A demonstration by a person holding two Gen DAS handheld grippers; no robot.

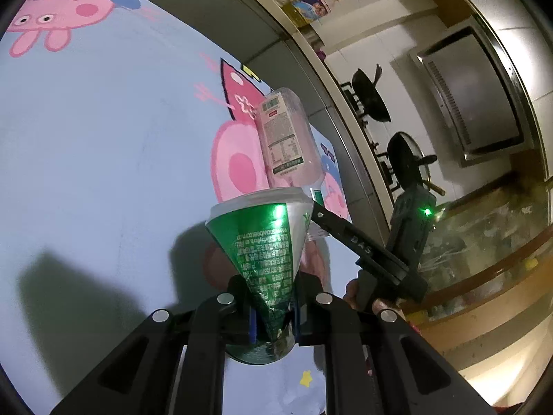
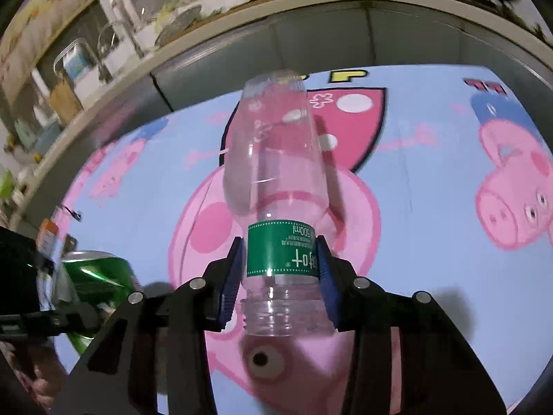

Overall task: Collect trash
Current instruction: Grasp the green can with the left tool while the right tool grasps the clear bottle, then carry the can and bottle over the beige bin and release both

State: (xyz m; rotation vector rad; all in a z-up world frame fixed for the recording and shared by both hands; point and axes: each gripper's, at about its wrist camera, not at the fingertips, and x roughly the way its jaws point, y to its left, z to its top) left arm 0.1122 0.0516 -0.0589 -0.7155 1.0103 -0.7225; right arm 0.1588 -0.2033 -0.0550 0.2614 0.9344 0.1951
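Note:
My left gripper [image 1: 273,314] is shut on a crushed green can [image 1: 266,242], squeezed flat where the pads pinch it, held above the light blue cartoon-pig tablecloth [image 1: 103,138]. My right gripper [image 2: 281,276] is shut on a clear empty plastic bottle [image 2: 276,159] at its green label near the neck, base pointing away. The bottle also shows in the left wrist view [image 1: 287,135], just beyond the can, with the right gripper [image 1: 366,252] to its right. The can shows at lower left of the right wrist view [image 2: 96,273].
The tablecloth [image 2: 432,242] covers the table under both grippers. Beyond the table's far edge are grey cabinets [image 2: 311,34], a stove with black pans [image 1: 373,97], a range hood [image 1: 473,93] and shelves with jars and boxes [image 2: 86,65].

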